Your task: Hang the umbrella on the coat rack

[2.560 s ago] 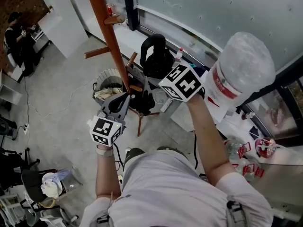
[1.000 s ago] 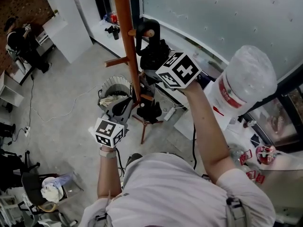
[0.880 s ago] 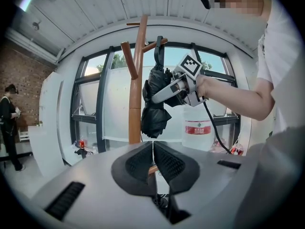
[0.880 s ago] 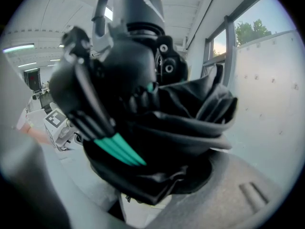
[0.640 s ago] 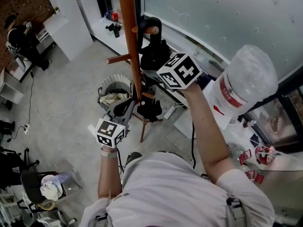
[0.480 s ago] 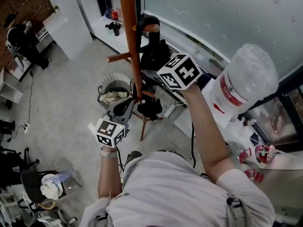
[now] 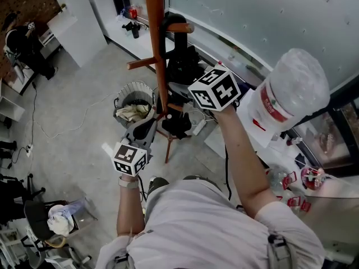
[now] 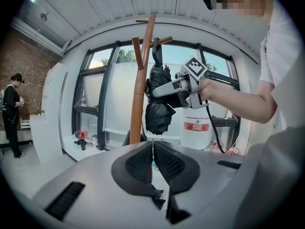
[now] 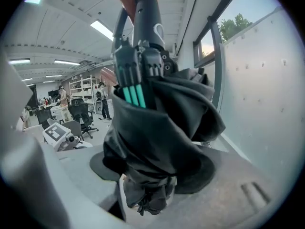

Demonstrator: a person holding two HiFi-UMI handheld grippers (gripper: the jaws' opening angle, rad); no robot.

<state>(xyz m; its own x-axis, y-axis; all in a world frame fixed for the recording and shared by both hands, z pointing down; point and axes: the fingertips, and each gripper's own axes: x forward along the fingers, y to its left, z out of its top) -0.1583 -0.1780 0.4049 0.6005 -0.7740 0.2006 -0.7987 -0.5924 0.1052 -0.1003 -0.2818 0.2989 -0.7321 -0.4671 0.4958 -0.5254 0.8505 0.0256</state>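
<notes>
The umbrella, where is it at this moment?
In the head view the umbrella hangs upper centre, just right of the coat rack pole, its handle over a peg, held by the right gripper.

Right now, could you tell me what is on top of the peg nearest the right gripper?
The black umbrella's hooked handle loops over that peg, its folded canopy hanging below, clamped in the right gripper. Where the handle meets the peg is covered.
</notes>
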